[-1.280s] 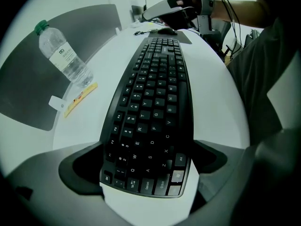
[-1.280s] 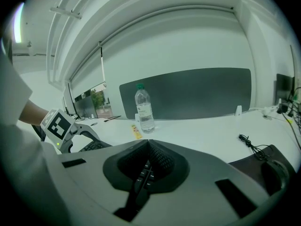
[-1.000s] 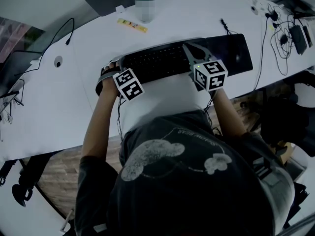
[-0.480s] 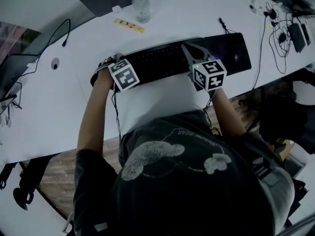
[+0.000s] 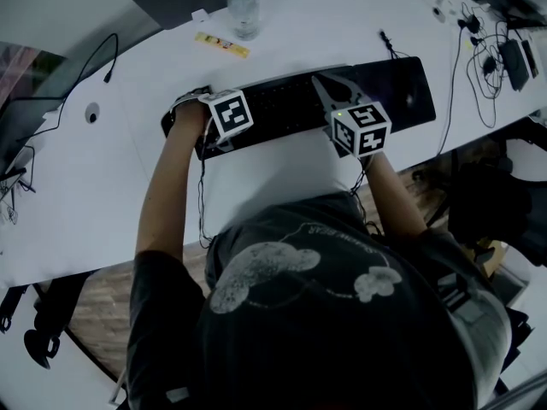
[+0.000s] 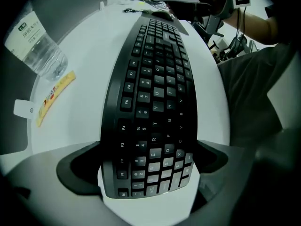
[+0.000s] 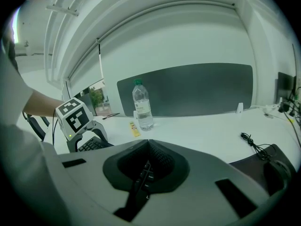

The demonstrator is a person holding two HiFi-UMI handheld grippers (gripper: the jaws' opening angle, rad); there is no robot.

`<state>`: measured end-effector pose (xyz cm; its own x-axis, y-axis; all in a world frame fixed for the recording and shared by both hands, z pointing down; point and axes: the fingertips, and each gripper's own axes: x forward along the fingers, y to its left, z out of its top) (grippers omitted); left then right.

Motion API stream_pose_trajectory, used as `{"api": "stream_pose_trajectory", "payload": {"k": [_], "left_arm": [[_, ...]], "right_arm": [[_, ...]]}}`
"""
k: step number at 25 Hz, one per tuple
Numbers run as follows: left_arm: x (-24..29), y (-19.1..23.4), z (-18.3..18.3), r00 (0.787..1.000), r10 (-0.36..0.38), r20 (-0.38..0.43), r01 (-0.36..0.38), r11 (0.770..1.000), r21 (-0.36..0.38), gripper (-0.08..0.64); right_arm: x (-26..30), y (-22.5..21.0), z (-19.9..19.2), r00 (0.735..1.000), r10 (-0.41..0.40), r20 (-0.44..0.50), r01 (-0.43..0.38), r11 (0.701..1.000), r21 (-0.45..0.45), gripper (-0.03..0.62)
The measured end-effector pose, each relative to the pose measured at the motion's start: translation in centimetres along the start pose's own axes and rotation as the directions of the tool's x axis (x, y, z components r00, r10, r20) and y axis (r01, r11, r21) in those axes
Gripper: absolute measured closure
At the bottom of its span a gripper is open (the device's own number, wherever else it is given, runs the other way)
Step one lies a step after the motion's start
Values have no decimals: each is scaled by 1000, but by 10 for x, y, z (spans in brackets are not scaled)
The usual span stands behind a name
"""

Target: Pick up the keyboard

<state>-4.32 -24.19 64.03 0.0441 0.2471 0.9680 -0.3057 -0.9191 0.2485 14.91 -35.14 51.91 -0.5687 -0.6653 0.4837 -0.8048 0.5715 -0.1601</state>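
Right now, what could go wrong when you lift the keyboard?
The right gripper pinches the keyboard at just one narrow spot, while the left gripper stands open around its left end. Lifting now could let it tilt or slip. The bottle stands beyond it on the table; a swinging keyboard might knock it over.

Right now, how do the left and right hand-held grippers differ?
Jaws: the left hand-held gripper has them apart, straddling the black plastic keyboard at its end; the right hand-held gripper has them together. Tilt: the left points steeply down, the right only gently. Both are at the keyboard.
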Motion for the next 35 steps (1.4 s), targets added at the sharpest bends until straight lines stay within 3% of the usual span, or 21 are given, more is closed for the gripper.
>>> {"api": "stream_pose_trajectory", "payload": {"k": [4,8,10,15,18,23,27,29,32,35], "left_arm": [[-5,5,1,998,61,26,-61,998,4,-25],[-15,7,-4,988,154,1,-154,988,-2,-25],[-13,6,1,982,184,32,-184,983,0,-25],[-17,-12,-2,971,233,52,-231,972,-51,-25],[-21,-16,-1,951,298,79,-293,954,-61,-25],[-29,-20,1,902,425,72,-421,905,-65,-25],[-36,-23,0,852,519,63,-515,854,-72,-25],[-39,-25,-1,828,558,61,-553,829,-75,-25],[-44,-26,-1,796,602,63,-598,798,-78,-25],[-48,-29,1,769,636,63,-631,772,-81,-25]], "right_arm": [[-1,2,2,1000,4,6,-4,1000,-7,601],[-3,2,2,1000,7,9,-6,1000,-15,601],[-4,2,3,1000,4,10,-4,1000,-27,601],[-13,-4,13,999,-44,20,46,991,-126,601],[-21,-8,21,998,-47,31,52,985,-164,601],[-31,-10,20,1000,-30,-5,28,966,-256,601],[-37,-3,21,995,5,-98,-48,896,-441,595],[-36,2,14,980,54,-193,-142,864,-482,487],[-30,13,-6,917,134,-376,-329,788,-520,354],[-29,18,-28,821,135,-555,-490,666,-563,244]]}}
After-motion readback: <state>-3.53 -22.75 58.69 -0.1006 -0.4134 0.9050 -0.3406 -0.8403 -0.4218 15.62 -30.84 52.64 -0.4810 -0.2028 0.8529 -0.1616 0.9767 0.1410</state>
